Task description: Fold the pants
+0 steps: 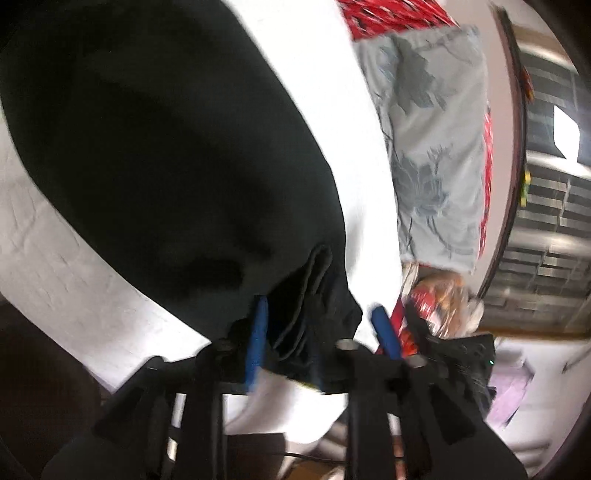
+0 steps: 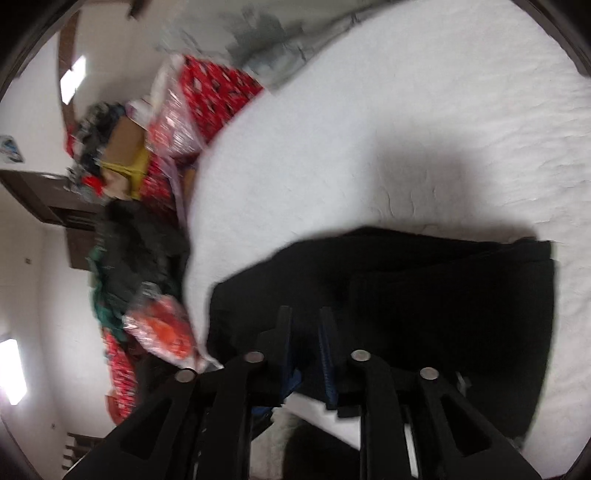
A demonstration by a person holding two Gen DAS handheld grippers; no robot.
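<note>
The black pants [image 1: 155, 147] lie on a white bed sheet [image 1: 55, 258]. In the left wrist view a bunched corner of the pants [image 1: 310, 306] sits between the blue-padded fingers of my left gripper [image 1: 319, 310], whose jaws stand wide apart around it. In the right wrist view the pants [image 2: 424, 295] lie folded over in layers, and my right gripper [image 2: 306, 321] has its jaws nearly together on the black cloth at the near edge.
A grey flowered pillow [image 1: 428, 147] and red patterned bedding [image 1: 388, 14] lie beyond the pants. Red wrapped packages [image 2: 207, 92], a cardboard box [image 2: 123, 147] and a heap of dark clothes [image 2: 140, 243] crowd the bed's left side. A dark headboard rim [image 1: 517, 110] borders the bed.
</note>
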